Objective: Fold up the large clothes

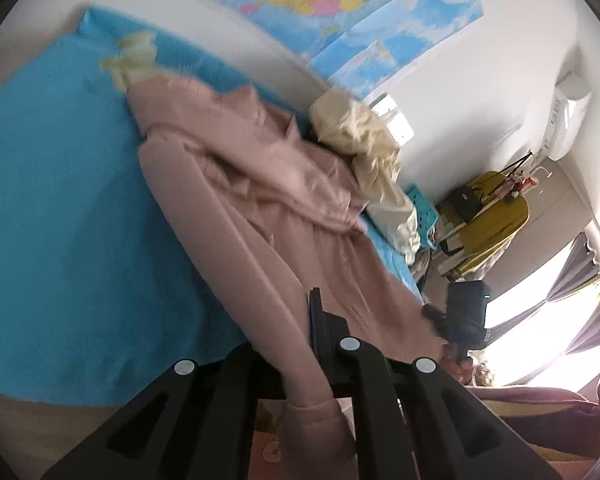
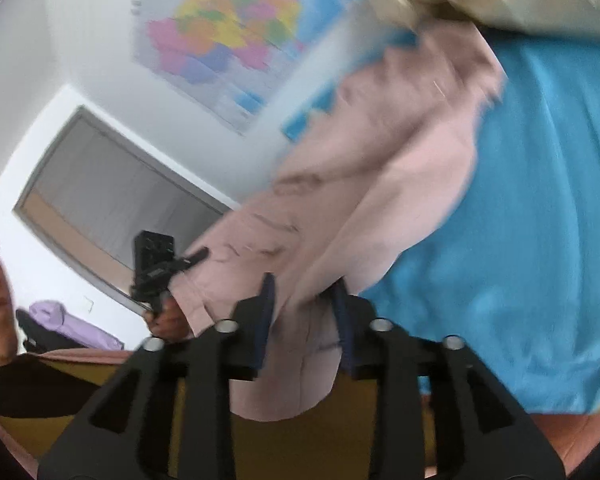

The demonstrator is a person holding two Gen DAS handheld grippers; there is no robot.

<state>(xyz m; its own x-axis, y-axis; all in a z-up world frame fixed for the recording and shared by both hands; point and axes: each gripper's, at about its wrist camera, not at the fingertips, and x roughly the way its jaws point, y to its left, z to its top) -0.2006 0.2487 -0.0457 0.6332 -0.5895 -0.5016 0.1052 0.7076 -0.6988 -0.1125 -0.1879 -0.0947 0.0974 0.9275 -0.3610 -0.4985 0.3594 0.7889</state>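
A large pink garment (image 1: 260,200) lies stretched over the blue bed sheet (image 1: 60,200), and its near edge is lifted. My left gripper (image 1: 328,332) is shut on a fold of it, and a cuffed sleeve end (image 1: 316,412) hangs below the fingers. In the right wrist view the same pink garment (image 2: 380,184) runs up from my right gripper (image 2: 304,312), whose blue-padded fingers (image 2: 266,312) hold a bunch of the fabric between them. Each view shows the other gripper at the garment's edge: the right one (image 1: 464,320) and the left one (image 2: 156,268), held by a hand.
Cream bedding (image 1: 364,140) is piled at the bed's far side beside the garment. A colourful map (image 1: 360,8) hangs on the white wall. A rack draped in yellow cloth (image 1: 492,220), an air conditioner (image 1: 568,120) and a bright curtained window (image 1: 560,312) stand beyond the bed.
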